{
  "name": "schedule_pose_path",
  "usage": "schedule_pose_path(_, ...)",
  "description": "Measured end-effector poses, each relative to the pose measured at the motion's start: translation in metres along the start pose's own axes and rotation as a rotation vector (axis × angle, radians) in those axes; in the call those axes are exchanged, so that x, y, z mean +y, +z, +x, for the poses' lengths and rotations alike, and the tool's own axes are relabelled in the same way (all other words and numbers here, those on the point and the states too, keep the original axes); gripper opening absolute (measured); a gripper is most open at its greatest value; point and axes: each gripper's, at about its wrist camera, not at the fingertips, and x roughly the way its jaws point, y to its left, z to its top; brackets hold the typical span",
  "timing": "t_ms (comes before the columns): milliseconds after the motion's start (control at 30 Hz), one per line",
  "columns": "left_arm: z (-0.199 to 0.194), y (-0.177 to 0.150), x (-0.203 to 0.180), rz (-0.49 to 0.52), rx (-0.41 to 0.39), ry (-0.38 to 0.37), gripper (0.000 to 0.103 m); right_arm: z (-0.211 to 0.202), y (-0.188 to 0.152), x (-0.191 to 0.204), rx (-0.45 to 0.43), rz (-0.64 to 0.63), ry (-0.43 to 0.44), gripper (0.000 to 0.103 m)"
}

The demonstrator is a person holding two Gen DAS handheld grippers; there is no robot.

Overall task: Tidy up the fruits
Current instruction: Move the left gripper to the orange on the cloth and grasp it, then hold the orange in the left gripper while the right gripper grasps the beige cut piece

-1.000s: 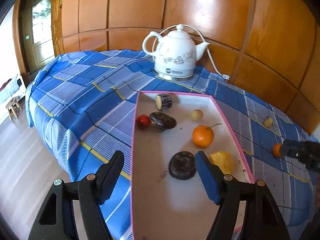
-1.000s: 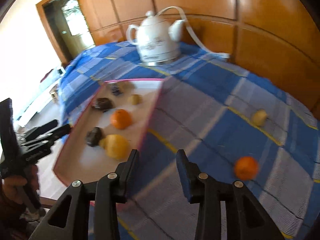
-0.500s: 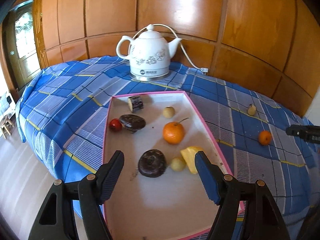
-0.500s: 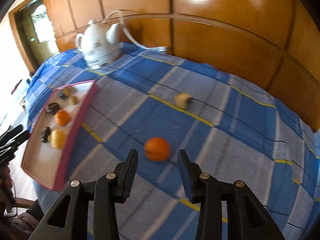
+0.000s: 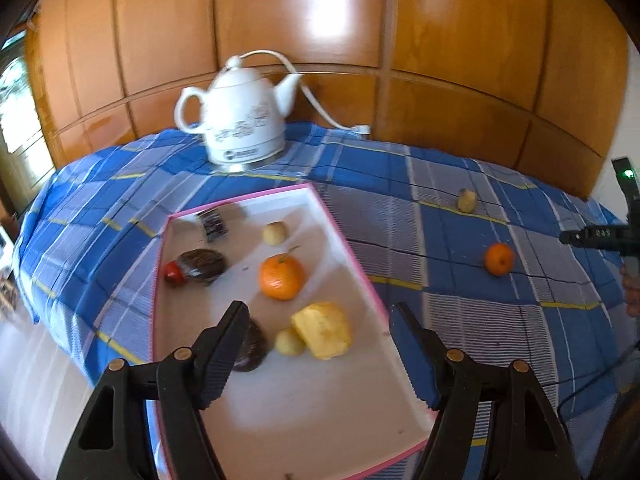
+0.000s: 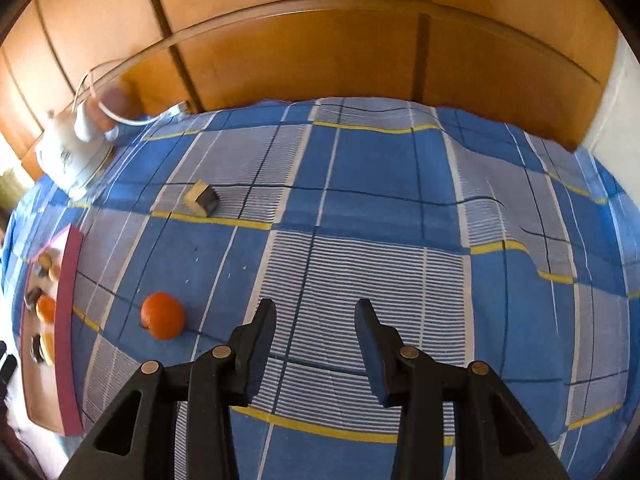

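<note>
On the worktop, right claw (image 6: 316, 344) has swung right; loose orange (image 6: 163, 315) now left of its gaping, empty jaws. Left claw (image 5: 316, 354) agape over tray (image 5: 348, 248). Oranges: two, one in tray (image 5: 282, 276).

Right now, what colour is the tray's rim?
Pink, around a white inside. The tray rim shows best in the left wrist view.

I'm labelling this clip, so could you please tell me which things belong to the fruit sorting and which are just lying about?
Job: tray, orange on the cloth, small cut fruit piece, fruit in the tray such as the orange.
Lying about: kettle, its cord, tablecloth.
</note>
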Motion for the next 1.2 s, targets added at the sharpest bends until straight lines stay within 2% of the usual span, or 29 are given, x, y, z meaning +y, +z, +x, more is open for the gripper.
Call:
schedule_pose_path(167,0.01,0.012,-0.033,0.076,0.023,-0.09,0.067,-0.001,-0.002,-0.006,0.011,0.034,-0.002,0.041)
schedule_pose_path(300,0.026,0.022,-0.06,0.103,0.078,-0.188,0.064,0.003,-0.001,-0.008,0.031,0.058,-0.005,0.041)
schedule_pose_path(567,0.058,0.034,-0.133,0.202,0.124,-0.298,0.062,0.0,0.0,-0.007,0.026,0.062,0.019,0.041)
schedule_pose_path(867,0.116,0.046,-0.18,0.2,0.185,-0.322,0.062,-0.007,0.003,-0.002,-0.002,0.057,0.059,0.041)
schedule_pose_path(900,0.122,0.047,-0.182,0.196,0.19,-0.322,0.06,-0.008,0.003,-0.001,-0.004,0.056,0.063,0.041)
schedule_pose_path(1000,0.141,0.046,-0.191,0.201,0.228,-0.319,0.04,-0.009,0.004,0.002,-0.011,0.043,0.066,0.041)
schedule_pose_path(1067,0.147,0.044,-0.191,0.177,0.239,-0.334,0.04,-0.01,0.004,0.003,-0.013,0.034,0.069,0.041)
schedule_pose_path(1200,0.132,0.035,-0.178,0.163,0.22,-0.339,0.039,-0.011,0.004,0.004,-0.017,0.025,0.067,0.041)
